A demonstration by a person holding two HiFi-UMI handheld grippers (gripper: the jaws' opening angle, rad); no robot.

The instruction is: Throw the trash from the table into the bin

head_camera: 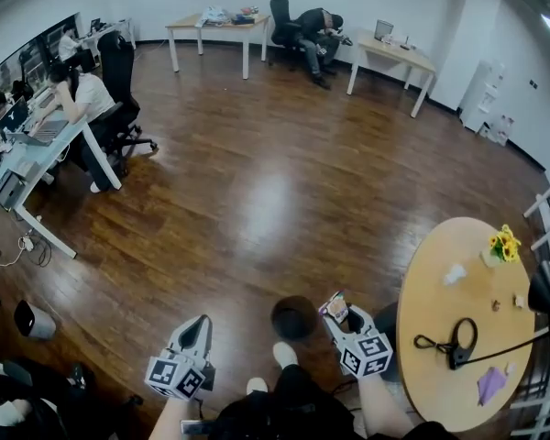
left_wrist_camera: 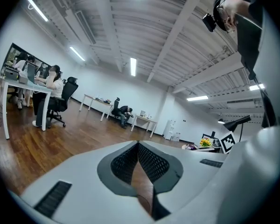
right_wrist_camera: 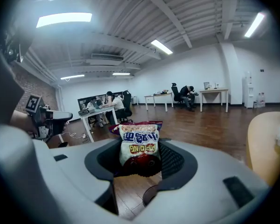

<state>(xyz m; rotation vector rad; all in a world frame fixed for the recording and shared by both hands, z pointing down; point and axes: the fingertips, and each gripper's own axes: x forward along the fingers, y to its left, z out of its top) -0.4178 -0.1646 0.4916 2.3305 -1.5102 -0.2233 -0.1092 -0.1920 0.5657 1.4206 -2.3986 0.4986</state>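
Head view: snack packet (head_camera: pixel 334 306) pinched in right gripper (head_camera: pixel 341 315), tips angled down, just right of the dark bin (head_camera: pixel 294 318) on the floor. Prob. lined up for the drop, not yet over the mouth. Left gripper (head_camera: pixel 198 326) parked on the bin's other side, out of the way. More trash on the round table (head_camera: pixel 431 291): white tissue (head_camera: pixel 454 273), purple scrap (head_camera: pixel 491 384). Plenty of bare floor ahead; table edge close on the right.

Left gripper view: jaws together at the tips, nothing betw. them; pointing level across open floor.

Right gripper view: jaws clamped on both sides of the packet at its near end, most of it sticking out past the tips, so should fall clear on release. Table rim near at far right; otherwise free room.
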